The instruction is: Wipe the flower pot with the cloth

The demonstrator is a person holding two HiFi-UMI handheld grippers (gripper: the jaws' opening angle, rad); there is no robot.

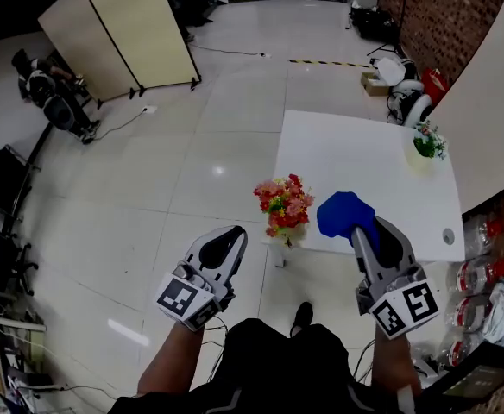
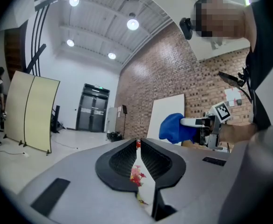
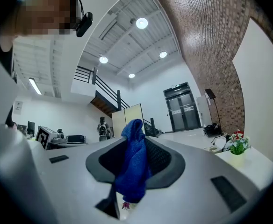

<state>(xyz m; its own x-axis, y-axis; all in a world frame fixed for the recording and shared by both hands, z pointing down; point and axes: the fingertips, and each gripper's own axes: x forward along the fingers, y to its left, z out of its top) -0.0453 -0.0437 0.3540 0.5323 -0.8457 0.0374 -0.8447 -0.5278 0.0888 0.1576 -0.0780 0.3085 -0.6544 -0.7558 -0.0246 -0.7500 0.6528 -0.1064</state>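
A small pale flower pot (image 1: 286,241) with red, pink and yellow flowers (image 1: 284,203) stands at the near left corner of the white table (image 1: 355,158). My right gripper (image 1: 363,228) is shut on a blue cloth (image 1: 345,213), held just right of the flowers. In the right gripper view the cloth (image 3: 133,164) hangs bunched between the jaws. My left gripper (image 1: 231,234) is shut and empty, just left of the pot and short of the table. Through the slit between its jaws the flowers (image 2: 137,174) show, with the blue cloth (image 2: 173,127) off to the right.
A second pot with a green plant (image 1: 425,145) stands at the table's far right edge. A folding screen (image 1: 118,28) and a person (image 1: 49,93) are far left. Bags (image 1: 406,80) lie behind the table, jars (image 1: 476,274) to its right.
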